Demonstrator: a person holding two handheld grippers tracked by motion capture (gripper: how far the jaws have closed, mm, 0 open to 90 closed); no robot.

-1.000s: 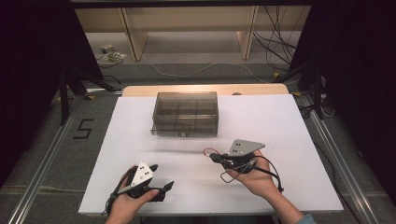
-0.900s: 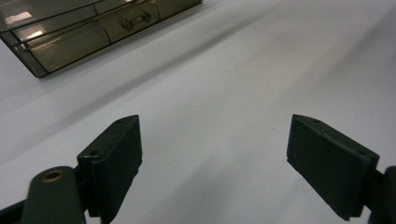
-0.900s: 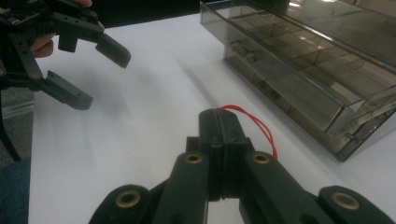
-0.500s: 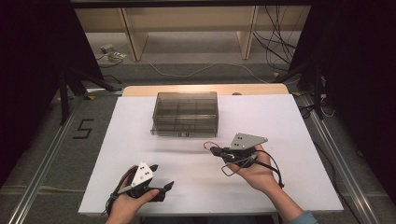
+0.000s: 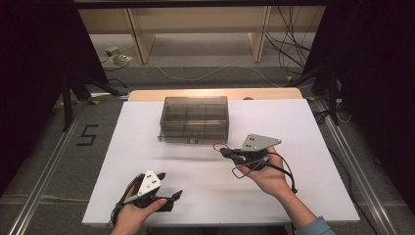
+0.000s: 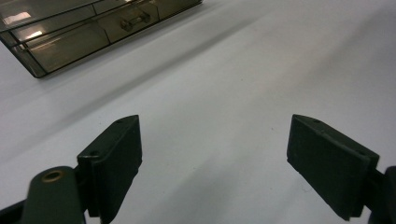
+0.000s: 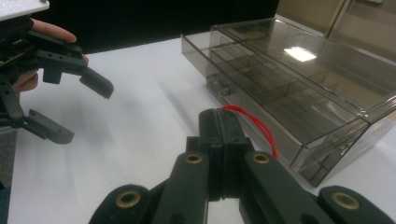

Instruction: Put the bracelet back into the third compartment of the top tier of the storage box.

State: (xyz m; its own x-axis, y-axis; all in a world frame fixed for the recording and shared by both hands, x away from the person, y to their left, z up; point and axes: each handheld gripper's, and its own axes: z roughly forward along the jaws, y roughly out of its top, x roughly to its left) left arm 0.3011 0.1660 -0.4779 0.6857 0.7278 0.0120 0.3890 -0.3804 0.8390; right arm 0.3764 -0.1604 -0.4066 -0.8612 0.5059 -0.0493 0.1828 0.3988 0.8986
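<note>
nearby, right hand-held gripper [image 5: 226, 152] pinches a red wire [image 7: 252, 122] beside the drawer box [image 5: 195, 119].

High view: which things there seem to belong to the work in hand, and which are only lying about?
Likely in use: drawer box; red loop, pinched in the right gripper's shut jaws; left gripper, open; white table.
Just around: floor cables; taped 5; wooden frame legs.
</note>
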